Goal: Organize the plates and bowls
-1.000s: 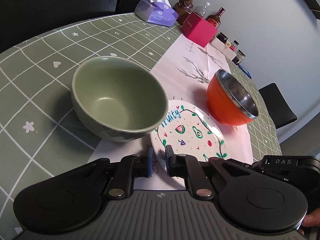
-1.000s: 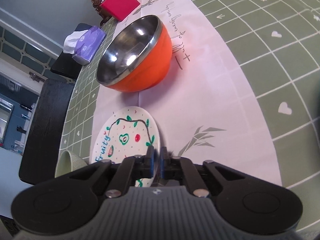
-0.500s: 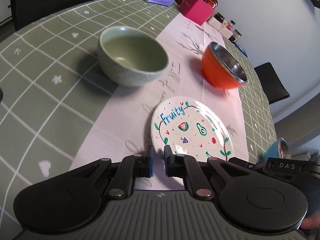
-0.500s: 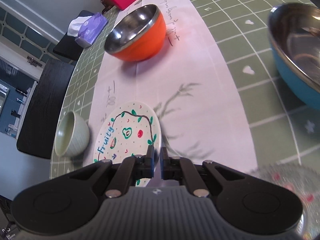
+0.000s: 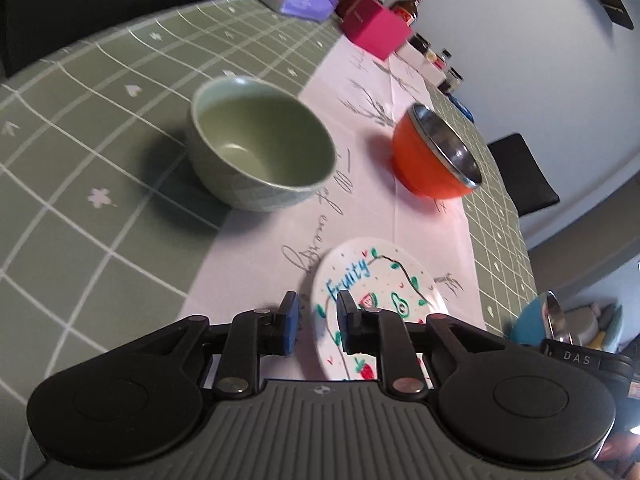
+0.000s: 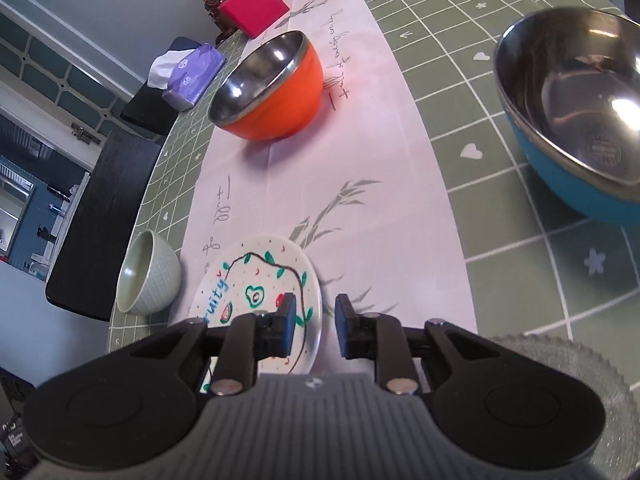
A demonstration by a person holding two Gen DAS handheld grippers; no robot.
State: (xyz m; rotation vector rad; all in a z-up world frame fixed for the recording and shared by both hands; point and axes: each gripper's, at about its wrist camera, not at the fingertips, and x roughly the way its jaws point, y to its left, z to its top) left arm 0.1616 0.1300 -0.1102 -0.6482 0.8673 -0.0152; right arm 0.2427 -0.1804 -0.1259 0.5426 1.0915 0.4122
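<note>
Honestly this looks like it's barely started. Everything's spread out on its own: the sage green bowl (image 5: 262, 142) sits half on the green grid tablecloth (image 5: 80, 120), half on the pink runner (image 6: 360, 160), the orange bowl (image 6: 268, 88) with the steel inside is further up the runner, and the blue bowl (image 6: 572, 120) is well apart over on the right side. Nothing's stacked or nested yet.

The "Fruity" plate (image 6: 260, 280) lies flat on the runner, right in front of both tools. Left gripper (image 5: 318, 322) has its jaws apart with nothing between them, lined up around the plate's near-left edge. Right gripper (image 6: 316, 328) is the same deal, jaws parted and empty, straddling the plate's right edge.

There's also a grey ridged thing at the bottom right of the right wrist view, maybe a glass plate (image 6: 560, 356), too cropped to be sure.

So my read: plate is the next pick and all the sorting is still left.
</note>
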